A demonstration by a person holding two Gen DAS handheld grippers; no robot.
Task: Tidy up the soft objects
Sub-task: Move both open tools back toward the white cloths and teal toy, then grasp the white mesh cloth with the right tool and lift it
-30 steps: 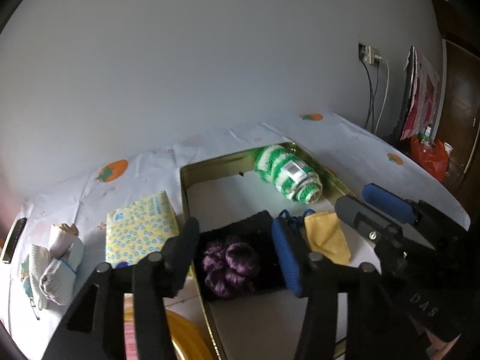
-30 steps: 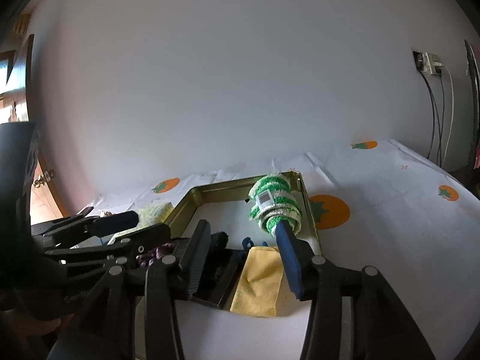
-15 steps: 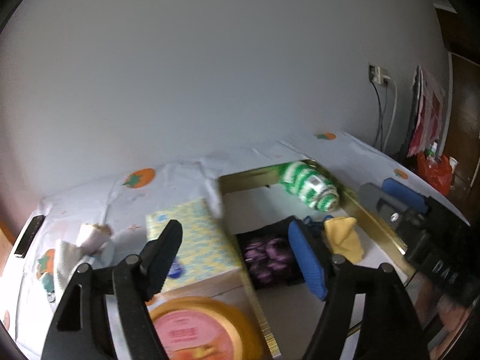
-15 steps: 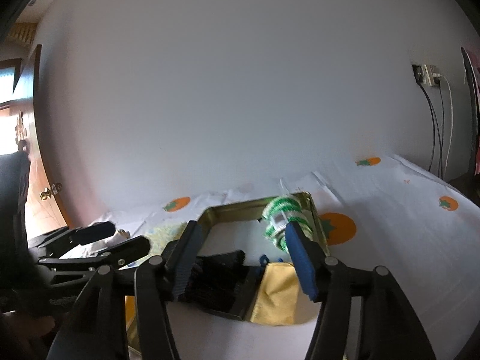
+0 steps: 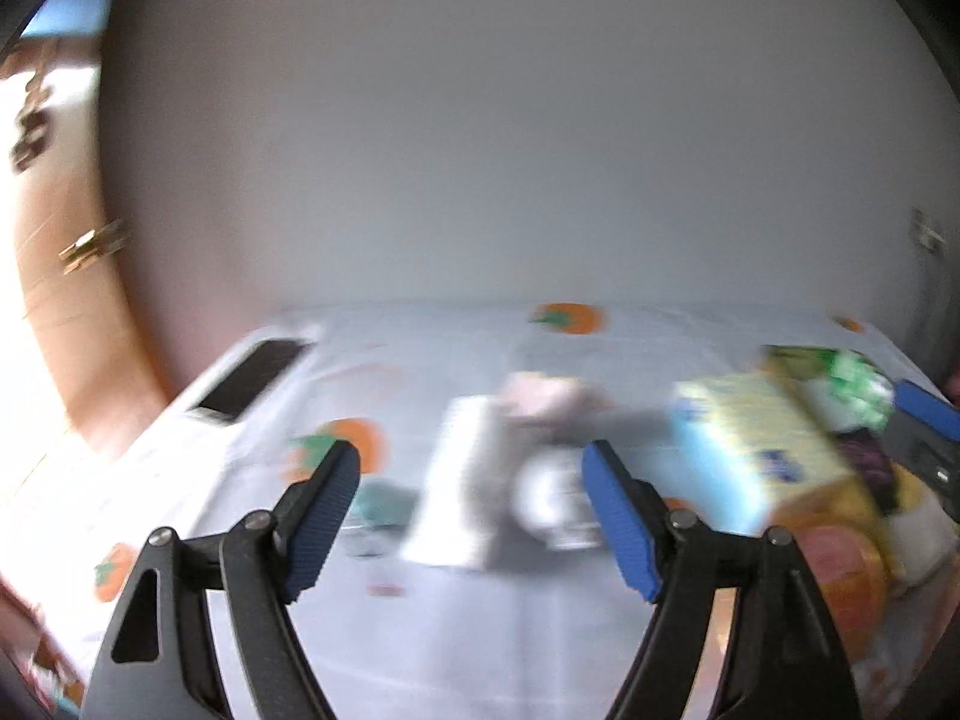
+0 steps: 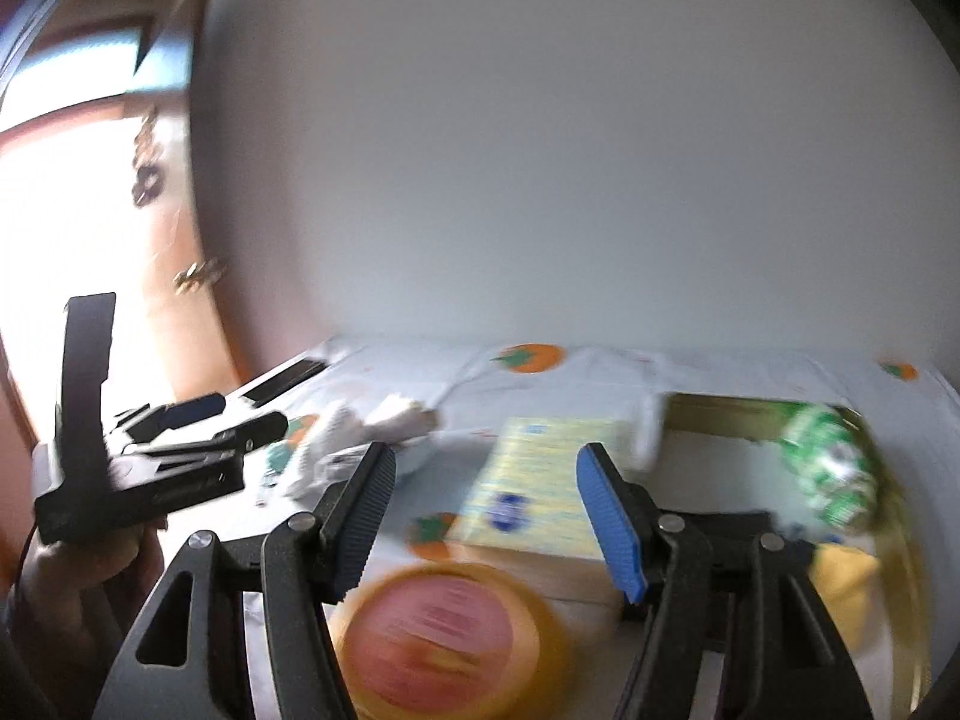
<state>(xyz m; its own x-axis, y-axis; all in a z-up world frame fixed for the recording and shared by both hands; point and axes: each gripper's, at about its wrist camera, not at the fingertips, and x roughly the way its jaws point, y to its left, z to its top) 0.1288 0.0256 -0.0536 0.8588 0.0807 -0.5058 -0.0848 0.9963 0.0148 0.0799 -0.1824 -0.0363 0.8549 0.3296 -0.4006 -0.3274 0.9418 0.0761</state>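
While both views are smeared by motion, the left gripper (image 5: 471, 510) is plainly empty, its jaws wide and opening further, framing a heap of white cloth (image 5: 474, 480) that lies on the tablecloth (image 5: 540, 630) at the centre of the left wrist view. A pale, pinkish lump (image 5: 543, 396) sits just behind it; what it is cannot be made out. The right gripper (image 6: 486, 507) is also empty and spread fairly wide, with the yellow patterned pack (image 6: 540, 480) lying beyond its tips, at mid-frame.

Judging by its slumped folds, the cloth is light and limp, so it should crumple rather than slip, and nothing about it looks breakable. The best hold is probably across the thick bunched middle, pinching several layers at once; a grip on a loose edge would likely leave the rest trailing. At the right edge of the right wrist view, a green-and-white knitted roll (image 6: 831, 468) and a yellow cloth (image 6: 846, 582) already lie in the gold tray (image 6: 720, 405).
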